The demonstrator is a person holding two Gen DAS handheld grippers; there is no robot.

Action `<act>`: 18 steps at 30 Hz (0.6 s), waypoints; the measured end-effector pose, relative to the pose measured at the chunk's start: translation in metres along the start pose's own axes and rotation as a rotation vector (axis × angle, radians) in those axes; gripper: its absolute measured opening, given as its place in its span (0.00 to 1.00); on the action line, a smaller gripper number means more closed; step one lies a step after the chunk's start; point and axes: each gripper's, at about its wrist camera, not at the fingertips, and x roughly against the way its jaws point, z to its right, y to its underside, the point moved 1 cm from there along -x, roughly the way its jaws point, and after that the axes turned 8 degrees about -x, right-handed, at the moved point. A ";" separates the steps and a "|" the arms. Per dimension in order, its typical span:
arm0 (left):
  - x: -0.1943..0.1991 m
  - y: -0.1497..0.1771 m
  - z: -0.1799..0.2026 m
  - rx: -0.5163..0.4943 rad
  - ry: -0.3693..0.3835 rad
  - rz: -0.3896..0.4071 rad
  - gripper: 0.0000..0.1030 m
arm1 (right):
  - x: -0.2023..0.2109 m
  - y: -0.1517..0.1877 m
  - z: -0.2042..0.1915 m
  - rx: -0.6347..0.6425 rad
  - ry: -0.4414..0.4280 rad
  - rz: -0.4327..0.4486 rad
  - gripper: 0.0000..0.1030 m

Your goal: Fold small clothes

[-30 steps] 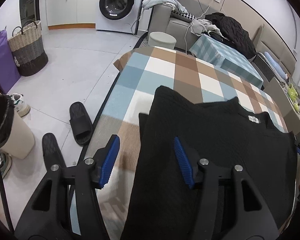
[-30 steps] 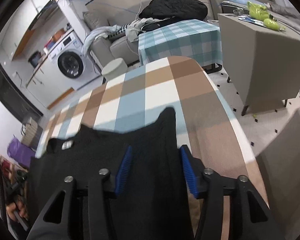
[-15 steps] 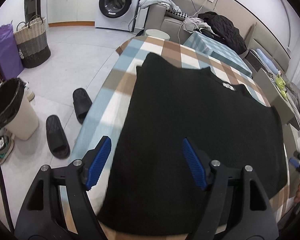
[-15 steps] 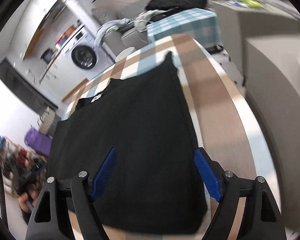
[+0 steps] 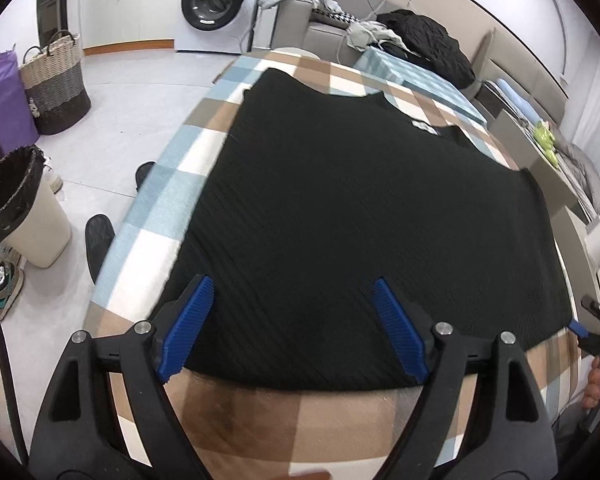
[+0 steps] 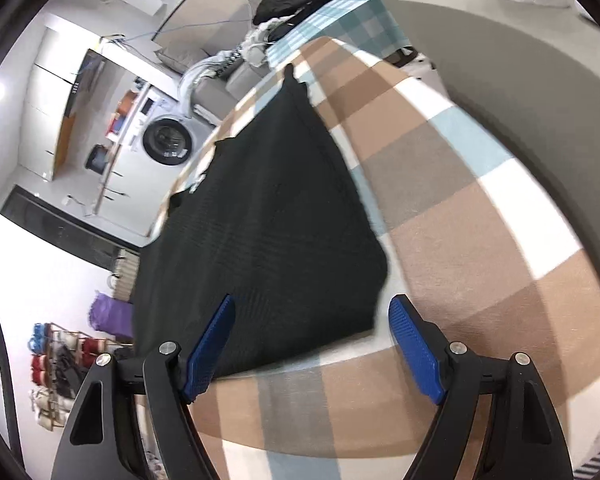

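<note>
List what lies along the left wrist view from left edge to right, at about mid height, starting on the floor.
Lined trash bin → black slipper → checked tablecloth → black garment, spread flat → right gripper at the garment's far corner.

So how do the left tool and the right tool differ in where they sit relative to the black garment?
The left tool has both blue pads over the black garment, near its front hem. The right tool straddles the garment's near right corner: one pad over the cloth, the other over the checked tablecloth. The left view is level; the right view is tilted. Both tools are open and hold nothing.
</note>
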 end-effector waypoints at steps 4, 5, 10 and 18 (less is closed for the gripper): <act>0.003 0.004 0.002 0.013 0.009 -0.002 0.98 | -0.012 -0.005 -0.010 0.036 0.047 0.047 0.44; 0.004 0.005 0.001 0.022 0.014 -0.001 0.99 | -0.016 -0.006 -0.014 0.053 0.083 0.062 0.29; 0.011 0.010 -0.006 0.050 0.013 -0.004 0.99 | 0.001 -0.006 -0.035 0.124 0.011 0.157 0.13; 0.016 0.024 -0.019 0.104 0.027 -0.038 0.99 | -0.005 -0.004 -0.021 0.142 0.140 0.103 0.13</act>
